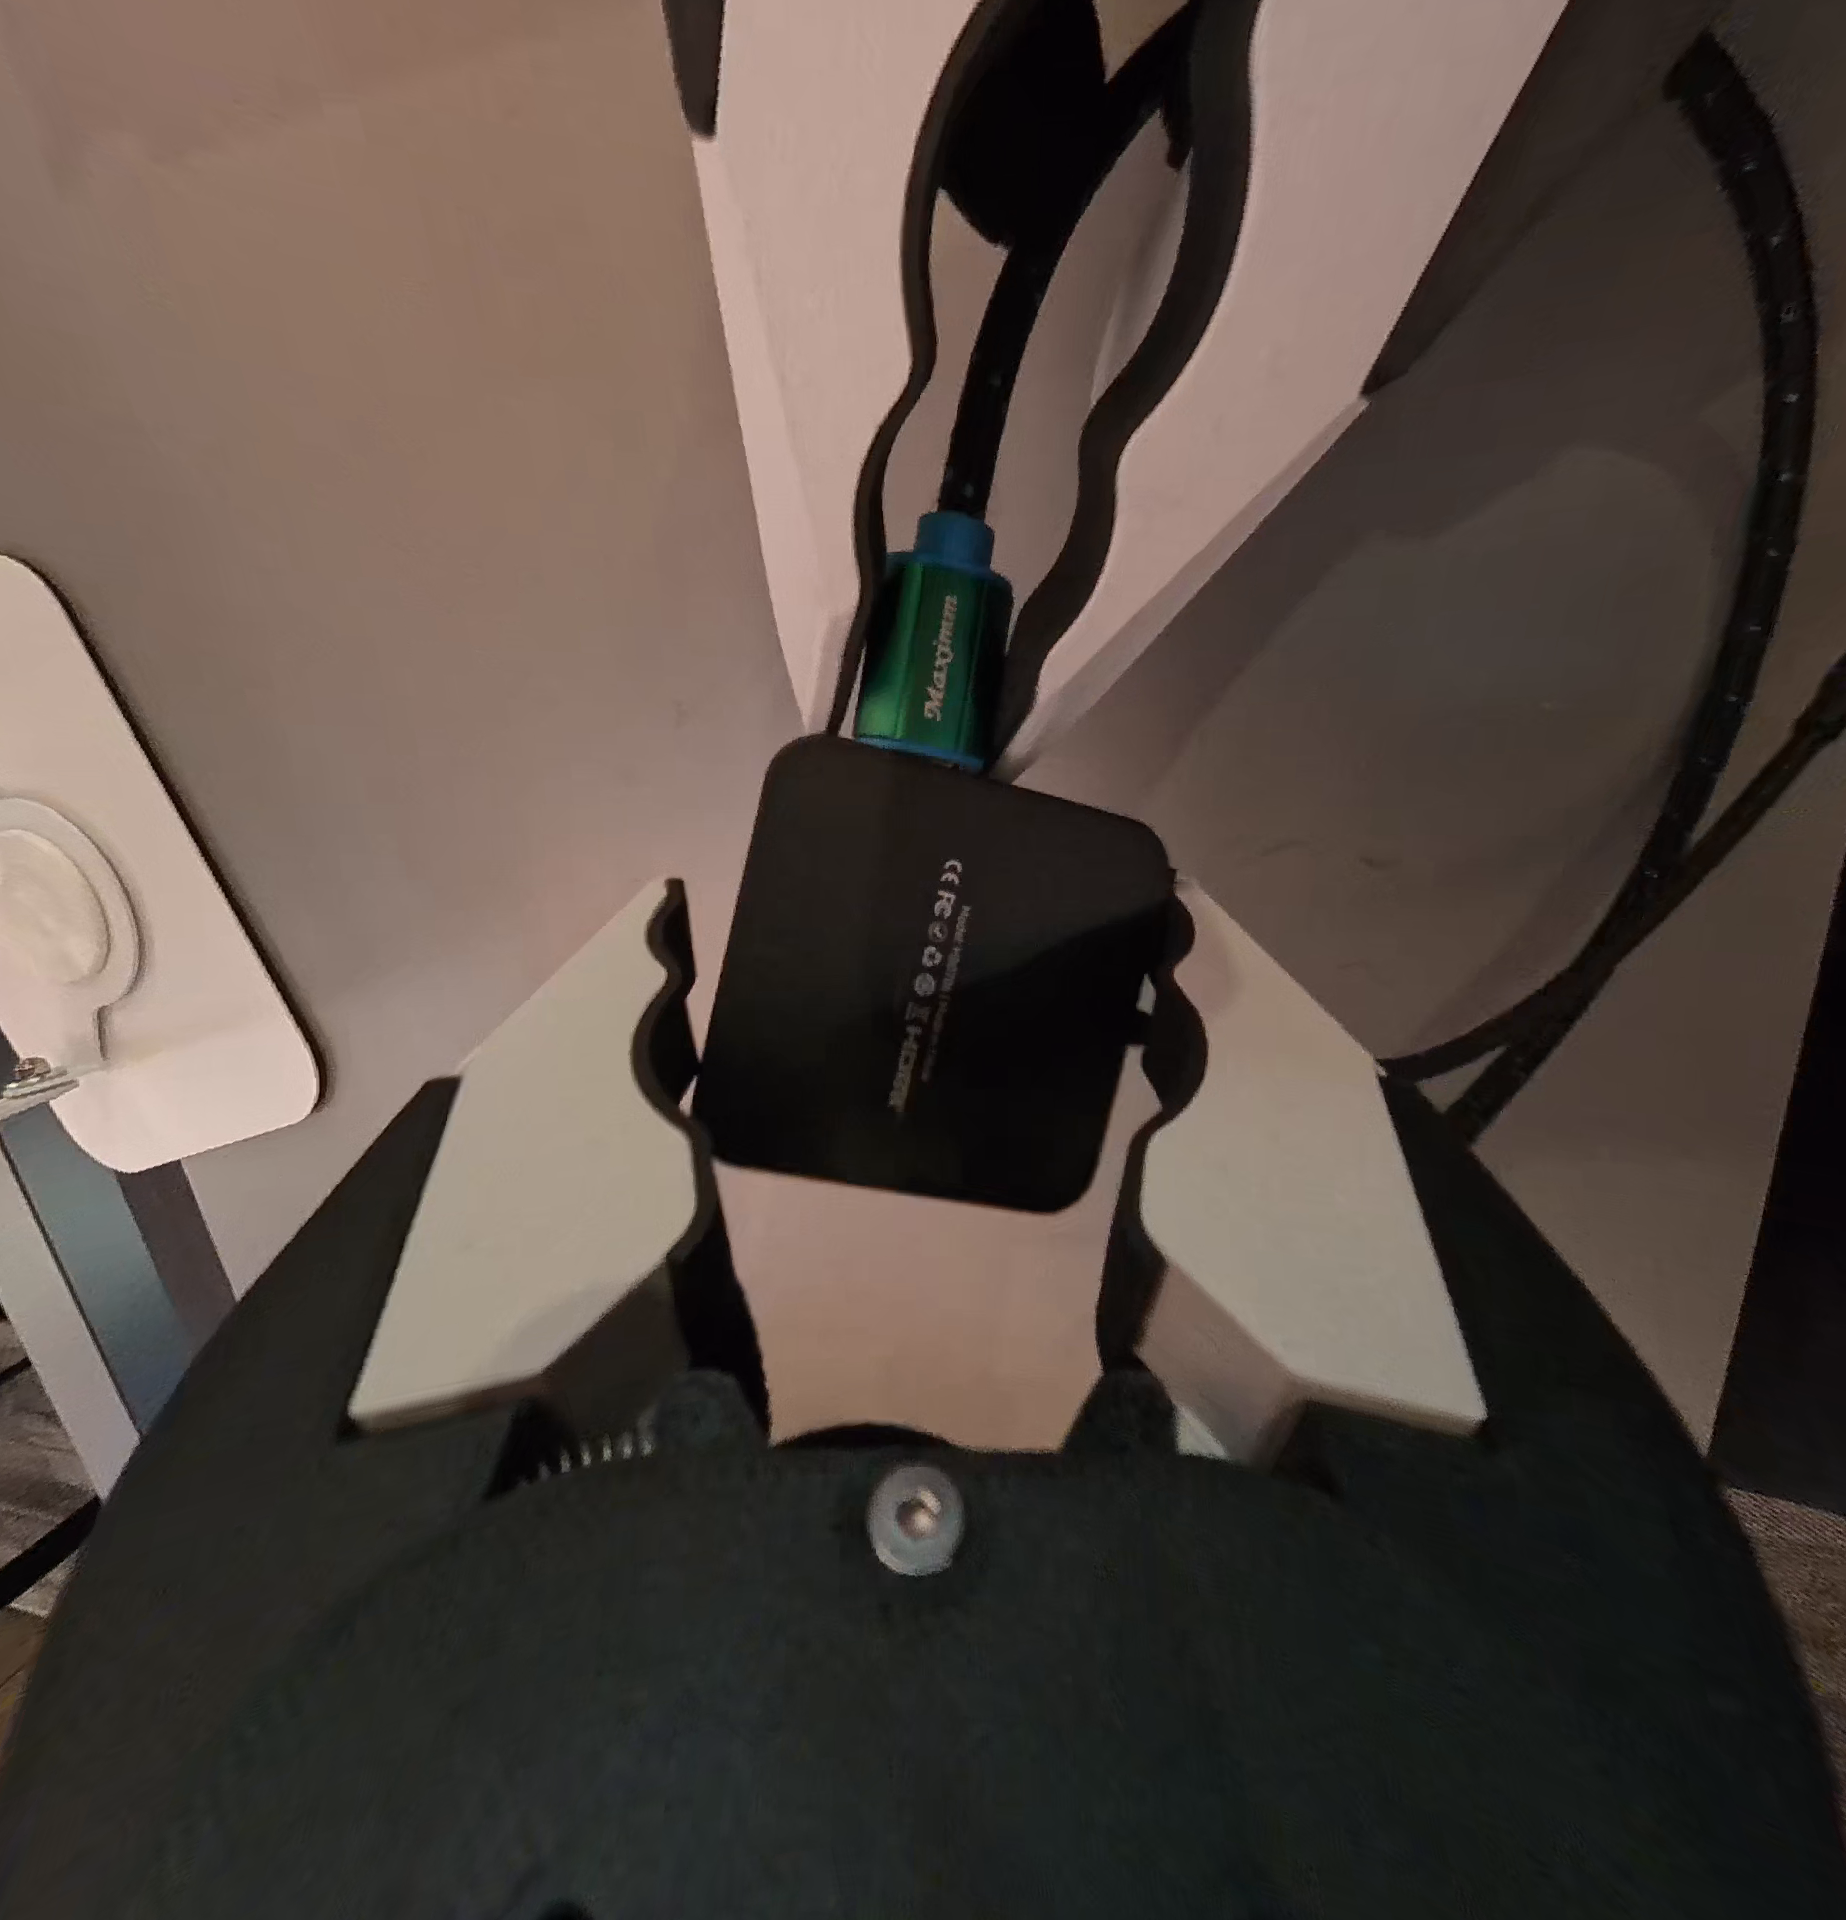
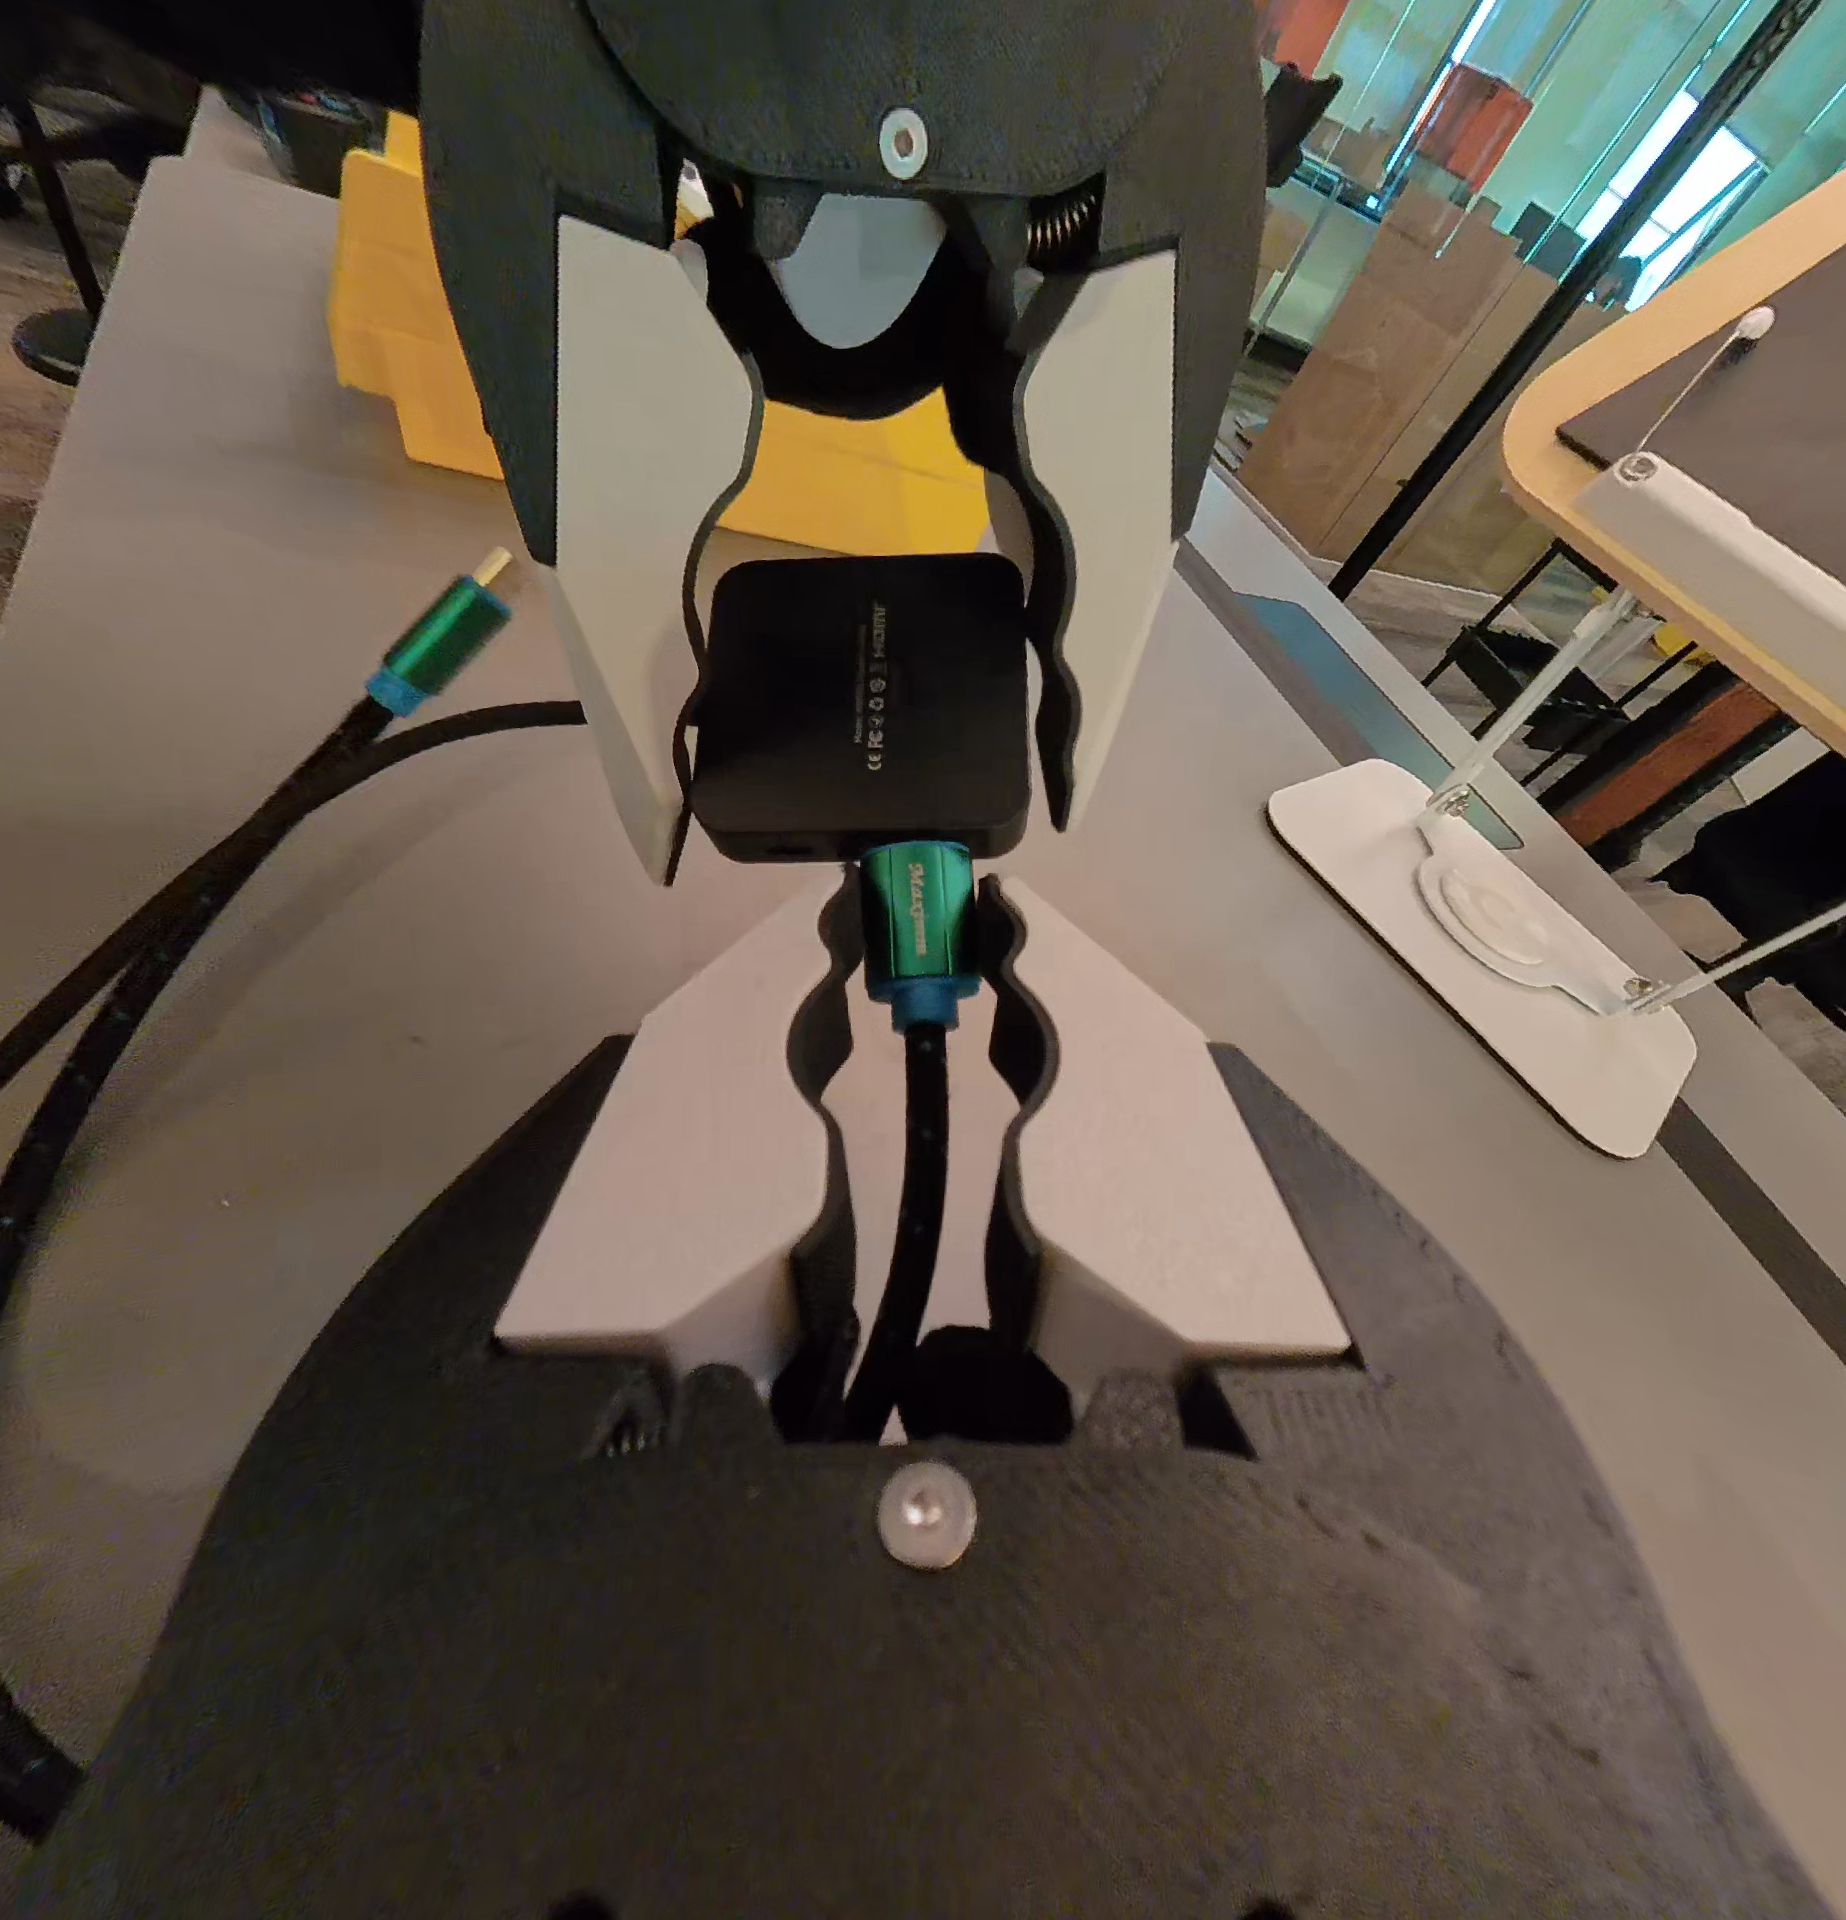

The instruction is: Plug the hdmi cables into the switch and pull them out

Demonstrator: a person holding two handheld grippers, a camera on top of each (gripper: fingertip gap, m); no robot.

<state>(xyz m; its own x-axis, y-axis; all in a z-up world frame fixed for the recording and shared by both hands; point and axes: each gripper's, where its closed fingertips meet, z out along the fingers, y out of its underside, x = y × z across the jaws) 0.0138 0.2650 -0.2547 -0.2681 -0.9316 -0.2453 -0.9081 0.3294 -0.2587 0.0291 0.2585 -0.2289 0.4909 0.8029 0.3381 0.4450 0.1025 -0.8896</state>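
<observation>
The black HDMI switch (image 1: 929, 997) is clamped by its two sides in my left gripper (image 1: 929, 904), underside up, just above the grey table (image 2: 275, 468). A green HDMI plug (image 1: 934, 649) with a blue collar sits in a port on the switch's far edge. My right gripper (image 2: 911, 909) is shut on that plug (image 2: 914, 925), facing my left gripper (image 2: 862, 847) and the switch (image 2: 862, 696). The plug's black braided cable (image 2: 914, 1174) runs back between my right fingers. A second green plug (image 2: 446, 639) lies loose on the table to the left, gold tip bare.
A yellow box (image 2: 399, 343) stands behind the switch. A white stand base (image 2: 1480, 935) with clear brackets sits on the table to the right; it also shows in the left wrist view (image 1: 119, 904). Black cable loops (image 2: 171, 852) cross the left of the table. The grippers are tip to tip, or close to it.
</observation>
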